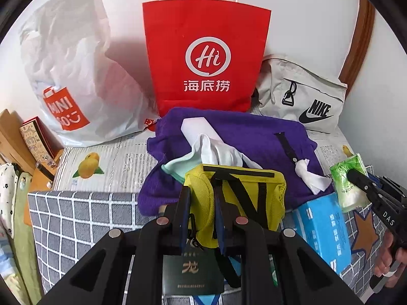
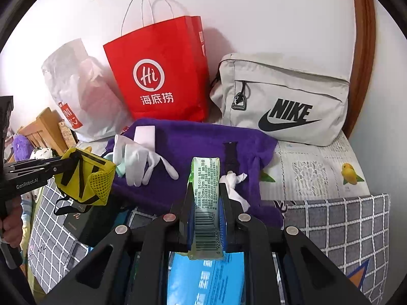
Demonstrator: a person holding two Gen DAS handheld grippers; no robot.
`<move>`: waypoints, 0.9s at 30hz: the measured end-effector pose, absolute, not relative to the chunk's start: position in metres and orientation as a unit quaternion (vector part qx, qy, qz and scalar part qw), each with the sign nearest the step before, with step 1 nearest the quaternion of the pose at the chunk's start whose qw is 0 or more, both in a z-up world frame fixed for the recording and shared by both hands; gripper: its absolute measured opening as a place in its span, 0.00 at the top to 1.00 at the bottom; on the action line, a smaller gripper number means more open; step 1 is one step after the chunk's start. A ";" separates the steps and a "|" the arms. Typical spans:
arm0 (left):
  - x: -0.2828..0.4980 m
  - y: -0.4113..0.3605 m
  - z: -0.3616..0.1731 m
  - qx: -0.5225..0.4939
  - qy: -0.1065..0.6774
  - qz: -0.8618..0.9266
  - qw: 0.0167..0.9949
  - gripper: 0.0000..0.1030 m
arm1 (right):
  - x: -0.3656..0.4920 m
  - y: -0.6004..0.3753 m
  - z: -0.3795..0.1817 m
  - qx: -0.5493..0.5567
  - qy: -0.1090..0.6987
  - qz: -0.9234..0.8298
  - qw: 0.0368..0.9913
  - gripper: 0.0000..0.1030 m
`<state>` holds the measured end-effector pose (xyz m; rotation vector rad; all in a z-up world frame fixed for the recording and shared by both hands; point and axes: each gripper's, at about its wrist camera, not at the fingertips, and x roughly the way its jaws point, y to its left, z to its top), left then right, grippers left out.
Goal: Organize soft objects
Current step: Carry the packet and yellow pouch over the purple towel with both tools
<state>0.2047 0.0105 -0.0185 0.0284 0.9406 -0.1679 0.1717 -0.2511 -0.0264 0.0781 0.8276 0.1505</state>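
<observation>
Sorting barely begun: our left gripper clamps yellow mesh pouch w/ black straps, right gripper clamps green tissue pack, both above bed's front edge; white cloth gloves & purple knit sweater unsorted.

Yellow mesh pouch with black straps, purple towel, red paper bag, grey checked blanket.

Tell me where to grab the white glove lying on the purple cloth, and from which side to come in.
Grip the white glove at its pale green cuff, the bunched end nearest the left gripper; the fingers splay thin and flat toward the right. Come from above on the left. Both grippers are full, so the yellow mesh pouch probably has to be set down first.
</observation>
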 end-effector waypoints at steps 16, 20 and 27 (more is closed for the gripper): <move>0.262 -0.015 -0.043 0.029 0.471 -0.079 0.878 0.83 | 0.233 -0.247 -0.059 0.034 0.421 0.077 0.903 0.85; 0.272 -0.025 -0.050 0.038 0.478 -0.079 0.874 0.83 | 0.247 -0.246 -0.070 0.034 0.431 0.080 0.898 0.85; 0.288 -0.044 -0.063 0.061 0.486 -0.080 0.868 0.83 | 0.264 -0.243 -0.083 0.026 0.448 0.081 0.890 0.85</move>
